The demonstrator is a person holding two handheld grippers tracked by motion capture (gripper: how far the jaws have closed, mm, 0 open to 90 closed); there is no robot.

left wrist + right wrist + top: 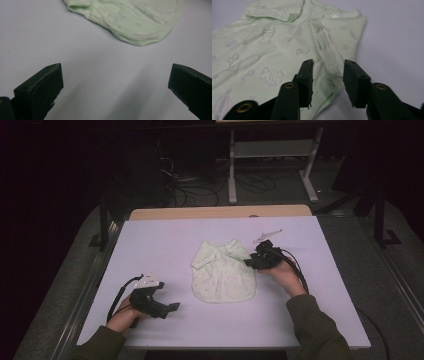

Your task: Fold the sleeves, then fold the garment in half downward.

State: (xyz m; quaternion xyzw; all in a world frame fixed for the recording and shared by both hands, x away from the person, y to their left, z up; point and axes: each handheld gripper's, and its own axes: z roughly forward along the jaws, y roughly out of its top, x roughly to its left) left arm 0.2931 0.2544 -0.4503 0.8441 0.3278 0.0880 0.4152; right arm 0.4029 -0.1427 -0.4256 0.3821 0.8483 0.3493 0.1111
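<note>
Right gripper (pixel 328 75) jaws part-open astride baby shirt (pixel 224 272) fold, I see no pinch | left gripper (pixel 115 80) wide, empty | prints faint, no readable writing

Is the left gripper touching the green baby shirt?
Apart. In the left gripper view, bare white table lies between the left gripper with its open fingers and the shirt's hem.

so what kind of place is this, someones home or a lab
Probably a lab or recording workspace, not a home: a white table set up for handling one small green garment, loose cables on the floor behind it, and a bare metal stand.
</note>
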